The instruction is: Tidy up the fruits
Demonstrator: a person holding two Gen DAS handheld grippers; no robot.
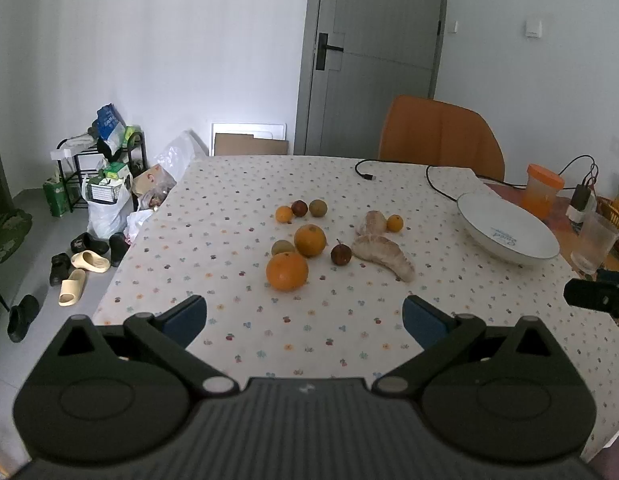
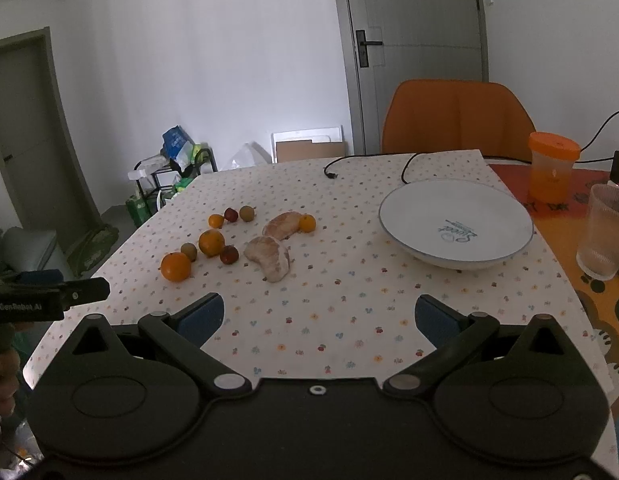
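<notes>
Fruit lies loose on the dotted tablecloth point(image 1: 237, 320): a large orange point(image 1: 287, 271) nearest me, a second orange point(image 1: 310, 240) behind it, two peeled pomelo segments point(image 1: 383, 256), small dark red fruits point(image 1: 341, 254), greenish fruits point(image 1: 283, 247) and small oranges point(image 1: 284, 214). A white bowl point(image 1: 509, 240) stands empty at the right. My left gripper point(image 1: 305, 318) hovers open in front of the large orange, with nothing between its fingers. In the right wrist view my right gripper point(image 2: 319, 318) is open too, short of the pomelo segments point(image 2: 269, 258) and the white bowl point(image 2: 455, 226).
An orange chair point(image 1: 441, 136) stands behind the table. A black cable point(image 1: 389, 168) lies at the far edge. An orange-lidded jar point(image 2: 551, 166) and a ribbed glass point(image 2: 603, 236) stand at the right. Shoes and bags point(image 1: 89, 240) clutter the floor at the left.
</notes>
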